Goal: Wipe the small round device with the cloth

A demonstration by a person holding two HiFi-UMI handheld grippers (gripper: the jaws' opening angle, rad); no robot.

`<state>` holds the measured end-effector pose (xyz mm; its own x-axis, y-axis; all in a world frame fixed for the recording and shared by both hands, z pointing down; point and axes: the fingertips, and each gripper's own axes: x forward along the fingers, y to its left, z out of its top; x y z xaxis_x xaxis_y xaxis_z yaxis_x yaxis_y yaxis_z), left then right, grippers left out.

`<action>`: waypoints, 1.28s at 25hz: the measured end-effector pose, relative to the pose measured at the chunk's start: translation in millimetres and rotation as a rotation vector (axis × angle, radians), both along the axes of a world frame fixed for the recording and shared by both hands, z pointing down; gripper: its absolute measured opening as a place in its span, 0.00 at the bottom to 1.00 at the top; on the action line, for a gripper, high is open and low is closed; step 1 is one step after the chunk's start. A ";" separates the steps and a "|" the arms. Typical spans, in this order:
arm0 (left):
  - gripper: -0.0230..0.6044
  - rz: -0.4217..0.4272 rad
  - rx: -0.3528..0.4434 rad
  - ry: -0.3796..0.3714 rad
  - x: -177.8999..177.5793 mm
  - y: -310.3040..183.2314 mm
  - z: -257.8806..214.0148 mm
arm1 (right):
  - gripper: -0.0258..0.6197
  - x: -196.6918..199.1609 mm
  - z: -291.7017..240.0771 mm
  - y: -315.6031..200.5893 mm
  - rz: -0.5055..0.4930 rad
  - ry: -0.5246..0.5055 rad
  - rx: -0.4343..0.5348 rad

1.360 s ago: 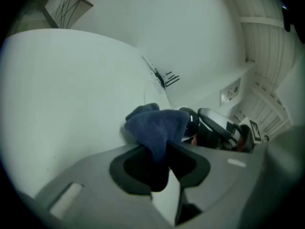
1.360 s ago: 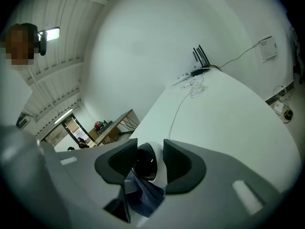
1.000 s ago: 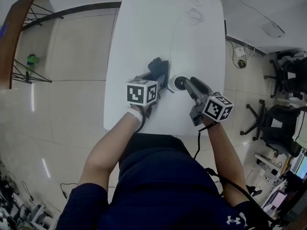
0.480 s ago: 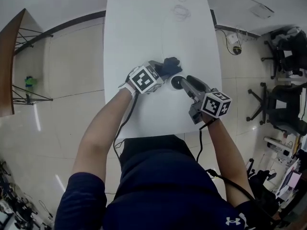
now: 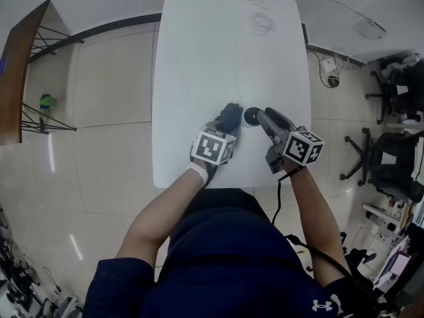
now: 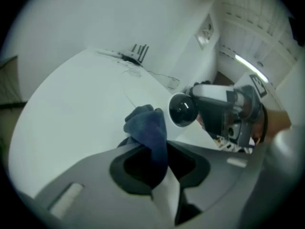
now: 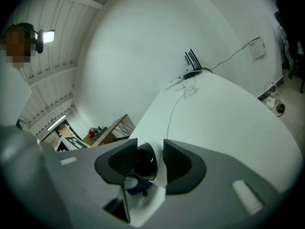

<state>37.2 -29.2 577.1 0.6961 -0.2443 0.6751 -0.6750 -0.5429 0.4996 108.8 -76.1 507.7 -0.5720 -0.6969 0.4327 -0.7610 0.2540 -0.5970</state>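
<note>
Head view: the left gripper (image 5: 224,124) and right gripper (image 5: 260,118) meet near the front edge of the white table (image 5: 199,71). Contact between the cloth (image 5: 230,113) and the small round device (image 5: 250,116) cannot be confirmed.
Left gripper view: jaws pinch the dark blue cloth. Its bunched end projects forward, just beside the device.
Right gripper view: jaws clamp the device's two sides.
Device: glossy black dome, white shell.
Hidden: the device's underside, behind the right gripper.

surface: white table (image 5: 199,58) | on it: thin cable (image 5: 264,24); black antenna box (image 7: 192,73) far end
</note>
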 end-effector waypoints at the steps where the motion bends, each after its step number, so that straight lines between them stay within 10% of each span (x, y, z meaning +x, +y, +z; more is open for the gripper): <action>1: 0.18 -0.067 -0.058 0.039 4.0 7.3 -0.3 | 0.31 -0.7 -0.1 0.0 -0.002 -0.001 0.002; 6: 0.18 -0.280 -0.347 0.275 39.0 39.0 -4.6 | 0.31 -4.4 1.3 -0.6 -0.016 -0.001 0.007; 11: 0.18 -0.230 -0.450 0.358 70.1 57.7 -7.5 | 0.31 -7.1 2.2 -0.8 -0.032 -0.004 0.005; 18: 0.18 -0.171 -0.297 0.336 13.4 49.4 -46.5 | 0.34 -2.0 -11.9 -2.5 -0.009 -0.027 0.058; 22: 0.18 0.057 -0.112 0.445 -11.7 39.4 -106.1 | 0.44 -8.5 -53.3 29.0 -0.097 -0.226 0.114; 28: 0.18 0.490 -0.158 0.654 4.2 69.8 -156.4 | 0.63 -61.0 -66.9 95.6 -0.334 -0.542 0.072; 32: 0.18 0.581 -0.283 0.708 16.7 77.0 -153.4 | 0.29 -51.2 -73.1 104.9 -0.268 -0.668 0.101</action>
